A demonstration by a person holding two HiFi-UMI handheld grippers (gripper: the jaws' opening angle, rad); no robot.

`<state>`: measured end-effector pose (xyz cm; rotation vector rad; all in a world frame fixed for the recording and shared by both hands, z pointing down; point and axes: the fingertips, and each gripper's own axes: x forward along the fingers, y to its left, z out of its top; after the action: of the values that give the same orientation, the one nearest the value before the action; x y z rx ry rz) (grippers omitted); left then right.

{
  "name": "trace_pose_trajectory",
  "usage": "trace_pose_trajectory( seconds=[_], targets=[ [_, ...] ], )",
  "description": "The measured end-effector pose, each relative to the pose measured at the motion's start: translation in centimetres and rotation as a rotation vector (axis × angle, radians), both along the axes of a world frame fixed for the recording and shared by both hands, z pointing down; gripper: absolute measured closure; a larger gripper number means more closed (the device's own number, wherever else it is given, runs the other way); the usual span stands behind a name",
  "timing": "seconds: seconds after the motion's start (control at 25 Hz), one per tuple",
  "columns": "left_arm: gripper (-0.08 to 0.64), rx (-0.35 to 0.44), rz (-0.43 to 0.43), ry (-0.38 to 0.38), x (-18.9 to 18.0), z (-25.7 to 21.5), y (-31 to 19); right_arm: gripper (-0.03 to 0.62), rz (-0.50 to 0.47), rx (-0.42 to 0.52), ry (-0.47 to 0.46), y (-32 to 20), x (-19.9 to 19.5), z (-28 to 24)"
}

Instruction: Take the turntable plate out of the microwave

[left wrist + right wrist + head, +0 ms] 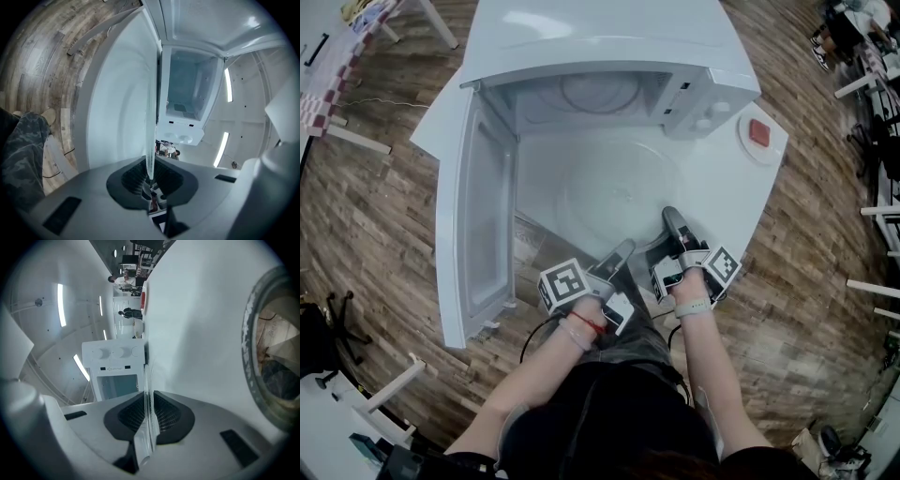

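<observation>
Head view: microwave at top centre on the white table, its door swung open toward the left of the frame. The glass plate is outside the cavity, in front of the opening and over the table, in the middle of the frame. Cannot tell whether it rests on the table or is held clear.

Left gripper: jaws closed on the near rim of the plate, seen edge-on between the pads.

Right gripper: jaws likewise clamped on the near rim, just right of the left gripper.

Small white dish with a red item at upper right on the table.
</observation>
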<state>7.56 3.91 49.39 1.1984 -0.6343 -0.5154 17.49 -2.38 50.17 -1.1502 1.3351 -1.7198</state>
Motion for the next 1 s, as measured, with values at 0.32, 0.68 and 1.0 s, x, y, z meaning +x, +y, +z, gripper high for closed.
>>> trace_pose_trajectory(
  seconds=[0.32, 0.68, 1.0],
  targets=[
    [0.518, -0.018, -0.015, 0.015, -0.1, 0.2, 0.0, 0.535, -0.117, 0.060, 0.108, 0.2, -0.6, -0.8],
    [0.518, -0.036, -0.026, 0.005, -0.3, 0.7, 0.0, 0.494, -0.237, 0.033, 0.124, 3.2, -2.7, -0.8],
    [0.518, -0.047, -0.024, -0.009, -0.3, 1.1, 0.1, 0.494, -0.386, -0.002, 0.137, 6.3, -5.7, -0.7]
  ],
)
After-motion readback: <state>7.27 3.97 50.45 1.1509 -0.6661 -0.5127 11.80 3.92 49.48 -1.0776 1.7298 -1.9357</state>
